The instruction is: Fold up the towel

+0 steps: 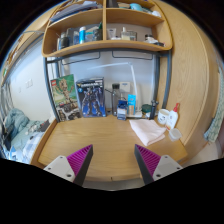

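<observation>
The gripper (113,163) hangs above the near part of a light wooden table (100,145), its two fingers (72,163) spread well apart with nothing between them; the magenta pads (148,159) on their inner faces look across bare table top.

The task's thing, a pale cream towel (150,131), lies crumpled on the table beyond the right-hand finger and well apart from it, toward the table's far right side. Just past the towel stands a small white bottle with a red cap (175,113), near the wooden side panel.

Along the back wall stand two upright printed boxes: a green-toned picture box (65,98) and, beside it, a dark blue picture box (91,97). To their right is a cluster of small bottles and jars (125,103), too small to tell apart.

Above the table a wooden shelf unit (100,47) carries several bottles and containers on its lower board and more items on the upper one.

At the table's left edge lies a heap of grey-green fabric (17,130), seemingly off the table.
</observation>
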`<state>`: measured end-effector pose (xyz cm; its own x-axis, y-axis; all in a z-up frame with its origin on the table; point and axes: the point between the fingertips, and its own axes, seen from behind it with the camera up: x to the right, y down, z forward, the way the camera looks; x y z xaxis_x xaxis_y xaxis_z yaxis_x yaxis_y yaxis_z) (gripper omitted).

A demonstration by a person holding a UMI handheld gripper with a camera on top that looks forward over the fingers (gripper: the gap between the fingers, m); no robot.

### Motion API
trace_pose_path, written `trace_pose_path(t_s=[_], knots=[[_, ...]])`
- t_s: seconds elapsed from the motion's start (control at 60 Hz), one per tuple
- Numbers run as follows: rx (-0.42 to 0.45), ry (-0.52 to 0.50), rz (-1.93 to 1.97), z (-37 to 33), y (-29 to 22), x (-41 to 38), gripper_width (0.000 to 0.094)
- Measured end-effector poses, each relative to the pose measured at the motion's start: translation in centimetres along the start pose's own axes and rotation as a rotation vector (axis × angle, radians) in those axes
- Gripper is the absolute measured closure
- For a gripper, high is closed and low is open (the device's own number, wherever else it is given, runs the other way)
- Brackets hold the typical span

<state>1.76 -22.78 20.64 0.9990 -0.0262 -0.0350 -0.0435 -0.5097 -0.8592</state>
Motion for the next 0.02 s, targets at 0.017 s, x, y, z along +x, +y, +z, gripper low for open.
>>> trace_pose_path(t_s=[0.017], knots=[[0.001, 0.001, 0.002, -0.08, 0.09, -0.01, 0.0089]])
